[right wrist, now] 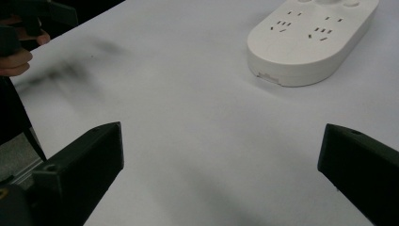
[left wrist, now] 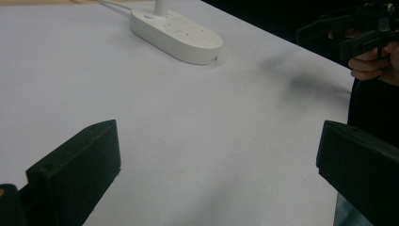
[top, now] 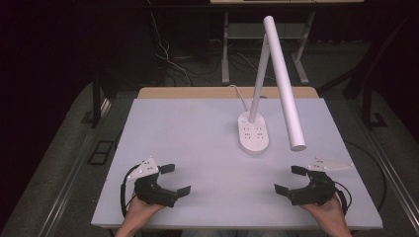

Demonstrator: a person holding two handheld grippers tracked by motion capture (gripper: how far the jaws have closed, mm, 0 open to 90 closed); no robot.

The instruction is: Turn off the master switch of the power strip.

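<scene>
Both the left gripper [top: 176, 179] and right gripper [top: 288, 179] hover spread and empty, near the lamp base [top: 253, 133]

I count 1 pale grey rectangular counter [top: 197, 128]. On it stands 1 white desk lamp [top: 281, 79], made of 1 flat oval white plastic base [top: 253, 134], 1 slim white upright stem [top: 259, 84] and 1 long white tube-shaped light bar [top: 285, 89]. The base carries 2 groups of socket slots. 1 white cable [top: 240, 95] leaves the base toward the far edge. I hold 2 black hand-held grippers: 1 left hand-held gripper [top: 178, 179] and 1 right hand-held gripper [top: 286, 179], each with 2 black jaws and 1 grey three-cornered plate on top.
</scene>
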